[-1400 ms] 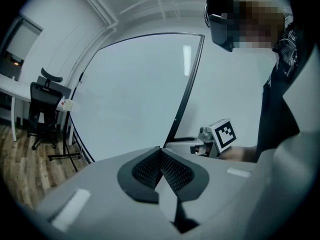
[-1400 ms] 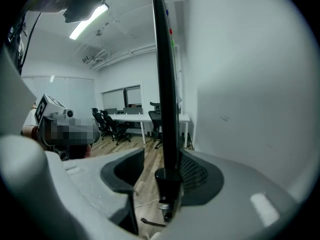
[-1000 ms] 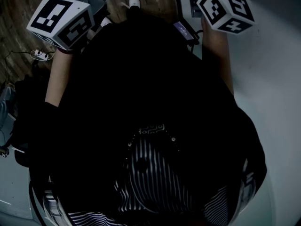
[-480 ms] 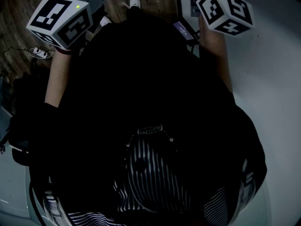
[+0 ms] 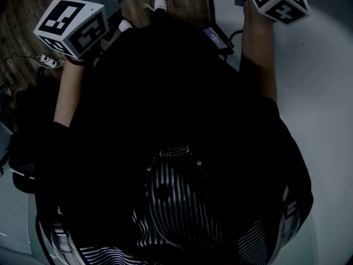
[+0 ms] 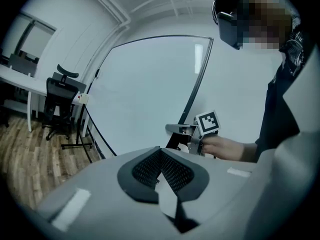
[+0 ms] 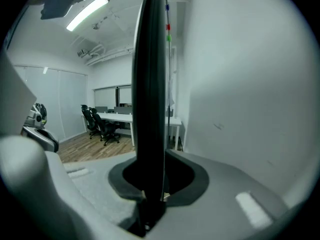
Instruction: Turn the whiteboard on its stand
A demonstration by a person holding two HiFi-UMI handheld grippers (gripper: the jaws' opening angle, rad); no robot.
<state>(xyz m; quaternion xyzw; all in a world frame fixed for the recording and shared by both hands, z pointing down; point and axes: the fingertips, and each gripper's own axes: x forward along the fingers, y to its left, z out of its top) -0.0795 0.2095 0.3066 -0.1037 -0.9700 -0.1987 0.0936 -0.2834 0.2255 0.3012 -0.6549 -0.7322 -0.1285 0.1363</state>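
Head view is showing the left gripper [image 5: 70,26] hanging clear and the right gripper [image 5: 274,0] reaching forward. Left gripper view is showing its jaws resting together, empty, with the whiteboard [image 6: 145,89] standing upright ahead. Right gripper view is showing jaws that have just been closing, now pinching the board's black edge [image 7: 150,84]; a crooked push is risking the grip sliding along that edge

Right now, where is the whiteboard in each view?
Head view: the whiteboard is seemingly the pale surface down the right side.
Left gripper view: it fills the centre, black-edged.
Right gripper view: edge-on, black frame up the middle, white face right.
Landmark: the right tool, jaws just closing, clamped on that frame.
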